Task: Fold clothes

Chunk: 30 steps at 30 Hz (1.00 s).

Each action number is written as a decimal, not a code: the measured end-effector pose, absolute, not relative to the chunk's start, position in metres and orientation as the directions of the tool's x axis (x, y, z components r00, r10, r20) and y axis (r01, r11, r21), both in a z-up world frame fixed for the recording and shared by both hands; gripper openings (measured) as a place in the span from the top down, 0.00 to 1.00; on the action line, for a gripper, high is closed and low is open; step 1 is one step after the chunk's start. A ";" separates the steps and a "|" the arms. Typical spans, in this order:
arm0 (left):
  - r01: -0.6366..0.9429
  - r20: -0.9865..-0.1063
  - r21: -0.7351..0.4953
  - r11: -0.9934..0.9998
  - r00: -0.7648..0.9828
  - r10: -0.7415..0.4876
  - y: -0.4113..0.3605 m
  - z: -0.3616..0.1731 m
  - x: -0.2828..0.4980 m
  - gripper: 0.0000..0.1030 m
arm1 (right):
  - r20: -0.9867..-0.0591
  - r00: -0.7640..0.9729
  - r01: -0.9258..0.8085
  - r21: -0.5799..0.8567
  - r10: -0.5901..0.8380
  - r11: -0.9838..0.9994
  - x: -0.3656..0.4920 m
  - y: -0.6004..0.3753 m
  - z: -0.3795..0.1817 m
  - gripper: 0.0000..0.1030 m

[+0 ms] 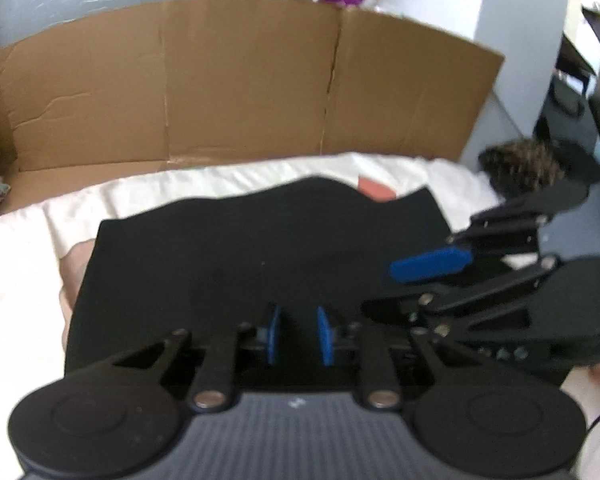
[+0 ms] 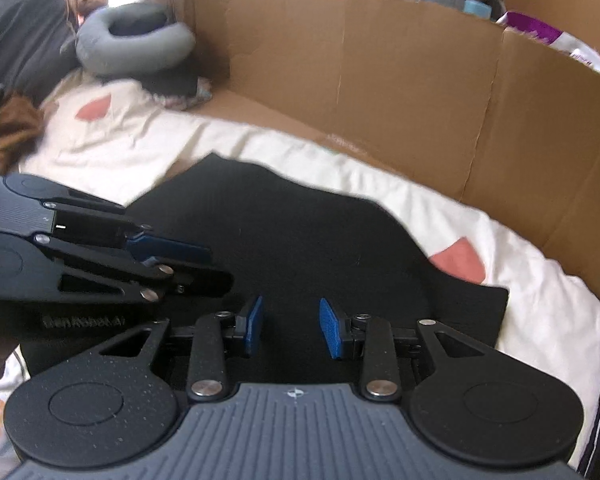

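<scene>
A black garment [image 1: 260, 248] [image 2: 280, 232] lies spread flat on a white sheet [image 1: 20, 280] [image 2: 500, 248] with pink patches. My left gripper [image 1: 299, 320] hovers over the garment's near edge. Its blue pads stand a narrow gap apart, and I cannot make out any cloth pinched between them. My right gripper [image 2: 290, 312] is just to its right over the same edge, its pads wider apart with only flat black cloth below. Each gripper shows from the side in the other's view: the right gripper [image 1: 380, 288] and the left gripper [image 2: 220, 266].
A tall brown cardboard wall [image 1: 240, 80] [image 2: 380, 80] stands behind the sheet. A grey neck pillow [image 2: 136, 36] and a dark cushion [image 2: 16, 20] lie at the far left. A brown furry thing [image 1: 520, 164] sits at the sheet's right end.
</scene>
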State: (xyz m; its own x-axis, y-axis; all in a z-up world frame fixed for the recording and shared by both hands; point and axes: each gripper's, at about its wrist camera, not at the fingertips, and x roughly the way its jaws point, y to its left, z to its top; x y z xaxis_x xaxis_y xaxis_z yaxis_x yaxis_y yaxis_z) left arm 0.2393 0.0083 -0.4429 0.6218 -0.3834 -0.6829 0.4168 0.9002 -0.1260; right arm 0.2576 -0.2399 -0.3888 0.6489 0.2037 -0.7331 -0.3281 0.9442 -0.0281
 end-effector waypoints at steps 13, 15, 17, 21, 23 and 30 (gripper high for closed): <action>0.287 -0.673 -0.151 0.946 0.671 -0.311 0.052 -0.422 0.229 0.80 | -0.723 0.664 -0.238 0.041 0.194 0.970 0.238 -0.286 -0.379 0.63; 0.287 -0.672 -0.160 0.945 0.670 -0.317 0.049 -0.419 0.223 0.80 | -0.713 0.673 -0.228 0.051 0.196 0.972 0.235 -0.285 -0.376 0.63; 0.289 -0.669 -0.170 0.942 0.668 -0.326 0.046 -0.418 0.217 0.80 | -0.710 0.672 -0.252 0.049 0.211 0.967 0.231 -0.278 -0.375 0.63; 0.301 -0.673 -0.172 0.938 0.659 -0.335 0.033 -0.423 0.209 0.77 | -0.710 0.667 -0.267 0.056 0.226 0.962 0.226 -0.265 -0.378 0.63; 0.295 -0.685 -0.196 0.935 0.641 -0.346 0.034 -0.429 0.206 0.76 | -0.715 0.663 -0.263 0.057 0.224 0.963 0.225 -0.262 -0.382 0.63; 0.323 -0.711 -0.180 0.929 0.610 -0.350 0.035 -0.448 0.202 0.77 | -0.753 0.626 -0.253 0.052 0.205 0.966 0.222 -0.262 -0.399 0.62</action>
